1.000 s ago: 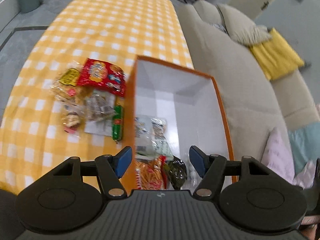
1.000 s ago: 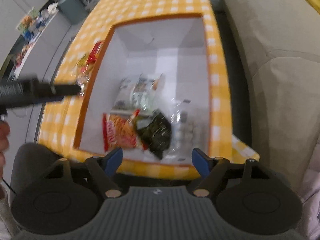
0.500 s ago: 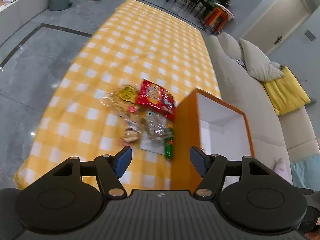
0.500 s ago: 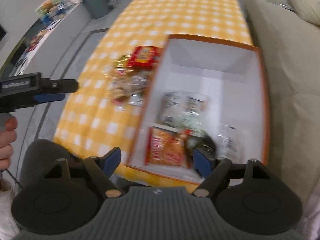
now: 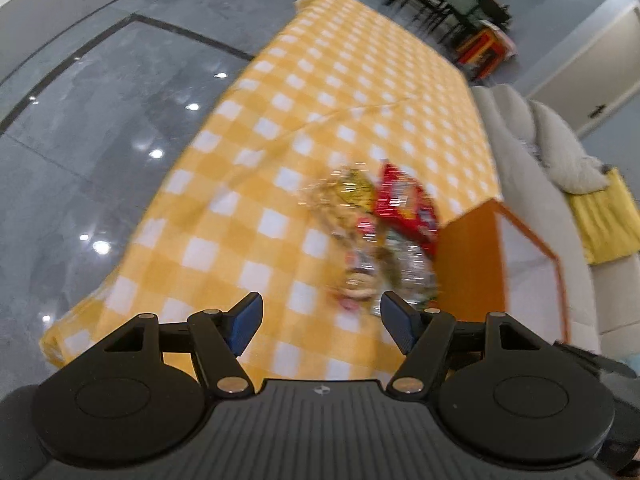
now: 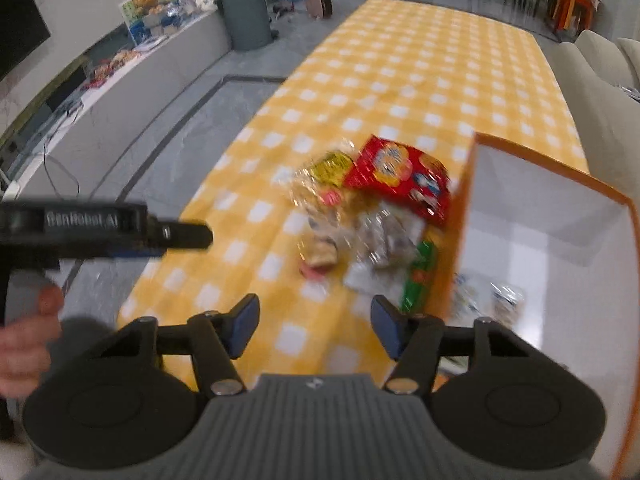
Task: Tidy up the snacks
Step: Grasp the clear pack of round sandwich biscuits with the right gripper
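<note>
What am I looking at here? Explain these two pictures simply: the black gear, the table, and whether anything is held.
There is no robot: a person carries a hand-held gripper in each hand, with a camera on each looking along its fingers. One picture looks over the left gripper, the other over the right gripper. A pile of snack packets lies on the checked tablecloth, beside an orange box with some packets inside. Neither gripper holds anything; the right one's jaws have just been closing, with nothing between them.
</note>
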`<action>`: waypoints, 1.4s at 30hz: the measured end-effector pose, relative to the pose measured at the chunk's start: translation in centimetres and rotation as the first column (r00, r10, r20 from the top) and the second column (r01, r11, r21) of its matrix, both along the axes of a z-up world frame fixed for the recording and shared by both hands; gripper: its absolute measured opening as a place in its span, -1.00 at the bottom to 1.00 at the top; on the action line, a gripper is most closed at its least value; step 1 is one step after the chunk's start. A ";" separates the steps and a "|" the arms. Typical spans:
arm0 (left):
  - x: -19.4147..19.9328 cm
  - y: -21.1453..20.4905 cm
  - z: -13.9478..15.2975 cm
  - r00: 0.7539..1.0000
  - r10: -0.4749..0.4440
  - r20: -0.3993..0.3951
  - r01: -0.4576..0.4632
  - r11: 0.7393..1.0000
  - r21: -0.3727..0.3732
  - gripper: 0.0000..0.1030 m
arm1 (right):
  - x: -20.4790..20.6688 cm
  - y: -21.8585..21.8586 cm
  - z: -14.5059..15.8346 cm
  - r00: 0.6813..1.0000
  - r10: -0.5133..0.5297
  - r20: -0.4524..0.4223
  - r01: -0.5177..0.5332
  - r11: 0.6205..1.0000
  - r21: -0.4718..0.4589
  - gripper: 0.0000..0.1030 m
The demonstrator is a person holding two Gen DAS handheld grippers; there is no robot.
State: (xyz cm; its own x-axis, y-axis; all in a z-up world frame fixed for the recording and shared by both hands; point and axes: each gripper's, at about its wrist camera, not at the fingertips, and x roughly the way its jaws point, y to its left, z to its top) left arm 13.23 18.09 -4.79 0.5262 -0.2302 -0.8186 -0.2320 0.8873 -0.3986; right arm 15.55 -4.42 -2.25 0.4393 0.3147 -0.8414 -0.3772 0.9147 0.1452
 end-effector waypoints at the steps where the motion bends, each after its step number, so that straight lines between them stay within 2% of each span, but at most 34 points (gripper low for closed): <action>1: 0.3 0.2 -0.4 1.000 0.005 -0.008 -0.005 1.000 0.018 0.54 | 0.3 0.5 -0.4 1.000 -0.018 0.014 0.017 1.000 0.020 0.07; 3: 0.8 0.6 -1.2 1.000 0.013 -0.025 -0.012 0.999 0.031 0.54 | 1.1 1.6 -1.6 0.997 -0.048 0.056 0.046 0.998 0.031 0.07; 7: 1.7 1.8 -2.7 0.998 0.033 -0.051 -0.033 0.999 0.012 0.54 | 2.6 4.0 -4.9 0.991 -0.080 0.109 0.082 0.997 -0.012 0.07; 10: 2.4 2.5 -3.6 0.997 0.046 -0.067 -0.045 0.999 0.019 0.54 | 3.8 5.5 -7.7 0.993 -0.090 0.071 0.096 0.992 -0.086 0.07; 14: 3.0 3.2 -4.7 0.994 0.054 -0.098 -0.054 0.999 0.001 0.54 | 5.0 5.9 -10.9 0.987 -0.155 0.033 0.158 0.981 -0.116 0.04; 16: 3.2 3.3 -5.0 0.993 0.051 -0.109 -0.050 0.999 0.012 0.54 | 5.6 5.8 -11.9 0.985 -0.173 0.021 0.174 0.980 -0.100 0.05; 19: 3.3 3.7 -5.5 0.991 0.058 -0.121 -0.057 0.998 0.014 0.54 | 5.9 6.0 -12.4 0.980 -0.192 0.055 0.195 0.979 -0.061 0.07; 22: 3.5 4.2 -5.8 0.988 0.074 -0.136 -0.073 0.997 0.009 0.54 | 6.1 6.5 -12.7 0.981 -0.184 0.051 0.187 0.981 -0.043 0.27; 26: 3.4 4.6 -6.1 0.985 0.085 -0.152 -0.085 0.996 0.007 0.54 | 5.9 6.8 -13.1 0.972 -0.221 0.076 0.222 0.975 -0.009 0.27; 28: 3.4 4.8 -6.2 0.985 0.083 -0.153 -0.087 0.996 -0.020 0.54 | 5.7 7.4 -13.4 0.971 -0.217 0.100 0.221 0.975 -0.030 0.28; 30: 3.3 4.9 -6.2 0.986 0.086 -0.145 -0.093 0.995 -0.040 0.54 | 5.0 7.8 -13.5 0.971 -0.201 0.132 0.208 0.977 -0.041 0.19; 31: 3.2 4.9 -6.1 0.986 0.087 -0.140 -0.093 0.995 -0.037 0.54 | 4.8 7.9 -13.5 0.969 -0.200 0.144 0.207 0.978 -0.034 -0.04; 32: 3.2 4.8 -6.0 0.987 0.087 -0.136 -0.092 0.995 -0.030 0.54 | 4.7 7.9 -13.6 0.968 -0.202 0.151 0.208 0.978 -0.025 -0.10; 37: 3.2 4.6 -5.9 0.986 0.091 -0.138 -0.097 0.995 -0.037 0.54 | 4.1 7.3 -13.6 0.964 -0.199 0.178 0.202 0.979 -0.001 -0.27; 40: 3.3 4.4 -5.9 0.987 0.089 -0.134 -0.095 0.995 -0.041 0.54 | 3.9 6.8 -13.4 0.972 -0.177 0.153 0.178 0.984 0.013 -0.25; 42: 3.4 4.2 -6.1 0.988 0.079 -0.132 -0.088 0.994 -0.060 0.53 | 3.9 6.6 -13.3 0.980 -0.155 0.128 0.154 0.988 0.019 -0.13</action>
State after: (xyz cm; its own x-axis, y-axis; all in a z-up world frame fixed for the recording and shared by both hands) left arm 16.61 22.28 -10.93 0.4364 -0.2453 -0.8657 -0.3576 0.8356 -0.4171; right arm 19.46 2.20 -15.55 0.5877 0.2421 -0.7721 -0.2475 0.9622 0.1133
